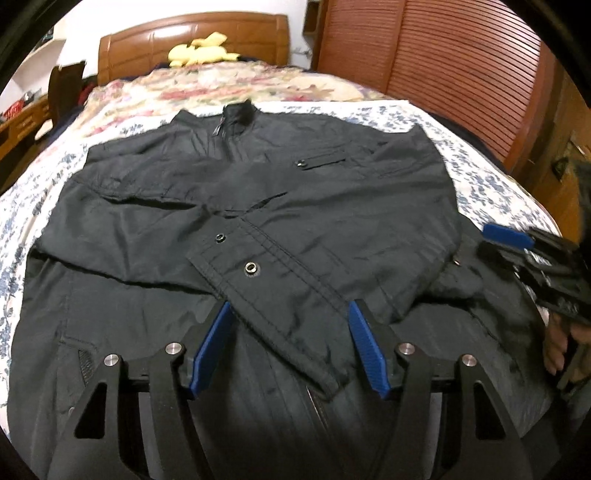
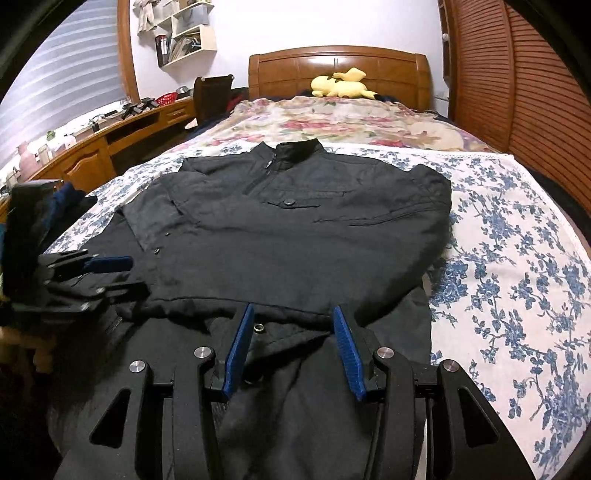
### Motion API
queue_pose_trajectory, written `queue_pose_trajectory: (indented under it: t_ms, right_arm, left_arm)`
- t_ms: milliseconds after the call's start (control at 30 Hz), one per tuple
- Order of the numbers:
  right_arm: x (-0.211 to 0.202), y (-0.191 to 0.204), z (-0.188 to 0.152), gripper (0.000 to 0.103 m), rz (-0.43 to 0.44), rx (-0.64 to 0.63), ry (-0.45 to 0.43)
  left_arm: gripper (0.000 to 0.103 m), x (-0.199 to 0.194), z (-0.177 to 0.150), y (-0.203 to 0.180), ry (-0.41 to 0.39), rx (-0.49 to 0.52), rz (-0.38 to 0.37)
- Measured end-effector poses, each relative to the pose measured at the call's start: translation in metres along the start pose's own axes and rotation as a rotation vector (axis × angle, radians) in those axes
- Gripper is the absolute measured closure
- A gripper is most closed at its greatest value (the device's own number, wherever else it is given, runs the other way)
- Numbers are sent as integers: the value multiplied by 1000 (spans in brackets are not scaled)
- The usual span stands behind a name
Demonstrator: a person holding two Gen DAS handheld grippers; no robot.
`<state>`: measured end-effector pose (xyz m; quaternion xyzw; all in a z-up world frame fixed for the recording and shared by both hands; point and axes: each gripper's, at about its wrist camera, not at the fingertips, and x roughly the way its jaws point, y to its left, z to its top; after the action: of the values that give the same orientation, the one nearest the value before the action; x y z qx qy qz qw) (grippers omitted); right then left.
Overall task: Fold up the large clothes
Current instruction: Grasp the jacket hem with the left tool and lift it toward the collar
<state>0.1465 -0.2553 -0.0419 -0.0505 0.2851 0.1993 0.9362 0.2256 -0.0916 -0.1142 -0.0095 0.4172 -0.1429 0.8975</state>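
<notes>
Just ahead of the left gripper [image 1: 290,345] and right gripper [image 2: 293,345], both with jaws apart and empty, the black jacket [image 2: 295,229] lies on the bed [image 2: 517,236], sleeves crossed inward, probably ready for folding the hem up.

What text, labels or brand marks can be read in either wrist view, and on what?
None readable.
black jacket: no logo or tag in view; only plain snaps and a zipper.
Wall shelf: books and papers, too small and blurred to read.
Desk: items too small to read.
left gripper and right gripper: no markings visible.
</notes>
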Motion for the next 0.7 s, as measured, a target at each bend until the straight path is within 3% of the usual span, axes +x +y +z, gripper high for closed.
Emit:
queue_pose_trajectory:
  t_ms: [200, 333, 500, 567, 667, 700]
  right_arm:
    - [-3, 2, -5, 56, -13, -18, 12]
    - [-11, 2, -7, 56, -20, -32, 12]
    - [-15, 2, -7, 56, -16, -33, 3]
    - [-15, 2, -7, 56, -15, -30, 4]
    - [-16, 1, -7, 56, -16, -31, 4]
    - [-17, 2, -7, 56, -17, -32, 2]
  left_arm:
    - [40, 10, 2, 6, 29, -55, -11]
    - [59, 9, 0, 5, 30, -67, -21]
    - [73, 9, -2, 4, 38, -62, -8]
    - [90, 9, -2, 4, 37, -55, -9]
    - [93, 0, 0, -3, 13, -15, -4]
    - [94, -10, 1, -7, -32, -2, 4]
